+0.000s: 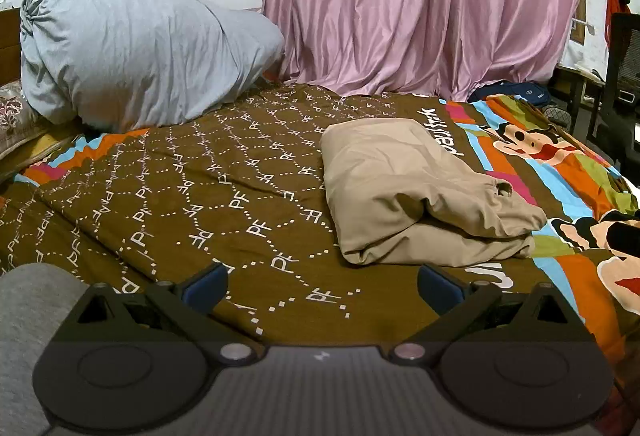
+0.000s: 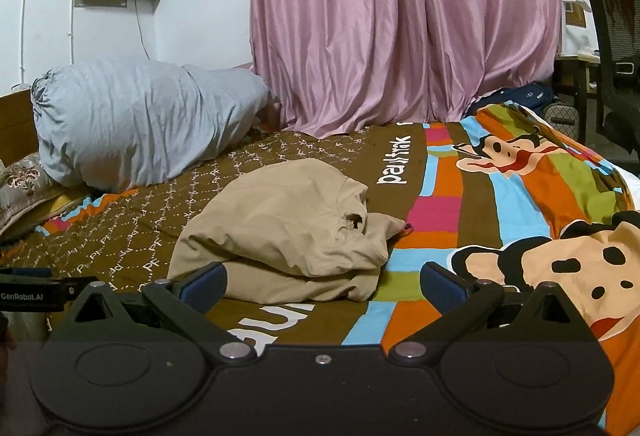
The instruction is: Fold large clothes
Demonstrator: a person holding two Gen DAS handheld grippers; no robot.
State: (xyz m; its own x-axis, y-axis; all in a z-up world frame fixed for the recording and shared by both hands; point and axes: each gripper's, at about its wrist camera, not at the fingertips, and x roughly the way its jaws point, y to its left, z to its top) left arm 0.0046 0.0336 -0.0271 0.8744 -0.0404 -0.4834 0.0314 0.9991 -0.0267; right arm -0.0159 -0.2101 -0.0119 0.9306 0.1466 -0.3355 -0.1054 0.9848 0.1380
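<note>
A beige garment [image 1: 416, 192] lies folded into a thick bundle on the brown patterned bedspread [image 1: 200, 196]. It also shows in the right wrist view [image 2: 288, 232]. My left gripper [image 1: 322, 286] is open and empty, low over the bedspread just in front of and left of the bundle. My right gripper [image 2: 322, 286] is open and empty, right at the bundle's near edge, its left finger close to the fabric. The left gripper's body [image 2: 28, 294] shows at the left edge of the right wrist view.
A large grey bundled duvet [image 1: 132, 56] sits at the bed's far left by a patterned pillow [image 1: 16, 120]. Pink curtains [image 1: 420, 4] hang behind. A black office chair [image 2: 616, 48] and a desk stand at the right. A dark bag [image 1: 520, 90] lies beyond the bed.
</note>
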